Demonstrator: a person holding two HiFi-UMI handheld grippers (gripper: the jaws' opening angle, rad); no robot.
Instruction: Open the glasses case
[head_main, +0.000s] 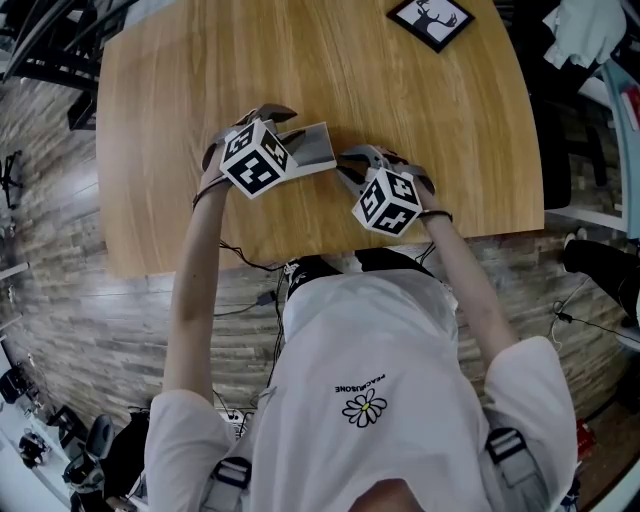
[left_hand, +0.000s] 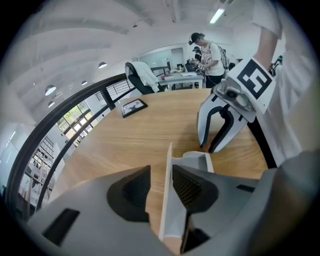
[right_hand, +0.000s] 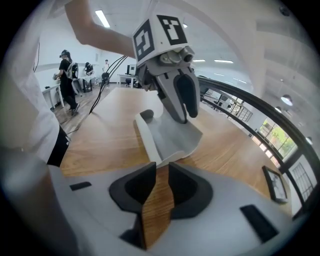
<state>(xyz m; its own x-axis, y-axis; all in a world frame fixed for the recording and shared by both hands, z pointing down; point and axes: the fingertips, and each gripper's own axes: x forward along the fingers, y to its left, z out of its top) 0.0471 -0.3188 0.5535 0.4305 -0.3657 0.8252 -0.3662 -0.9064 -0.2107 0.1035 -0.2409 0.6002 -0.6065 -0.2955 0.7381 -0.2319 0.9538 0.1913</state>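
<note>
A pale wooden table (head_main: 400, 90) with a rounded edge stands over a grey plank floor (head_main: 60, 200) in a bright open office; a black curved railing (left_hand: 65, 107) runs behind it, people stand at desks far back, and a small framed picture (head_main: 430, 20) lies alone at the table's far side, well apart from the work. The grey glasses case (head_main: 312, 150) lies near the table's front edge, between the two tools, its long axis running roughly from one to the other; part of it lies flat on the wood while one thin flap (left_hand: 170, 215) stands up on edge. The left tool (left_hand: 161, 172) is the nearer: that flap runs straight in between its jaws, which stand apart around it, a strip of wood showing between the left pad and the flap, so it looks released and not pinching; whether the right pad touches the flap I cannot tell. The right tool (right_hand: 159, 172) is also unclenched and empty, bare table between its jaws; the case's end lies just ahead of its tips, apart from them. The case seems at least partly open; any further move probably falls to the left tool, since the flap already sits in its gap.
</note>
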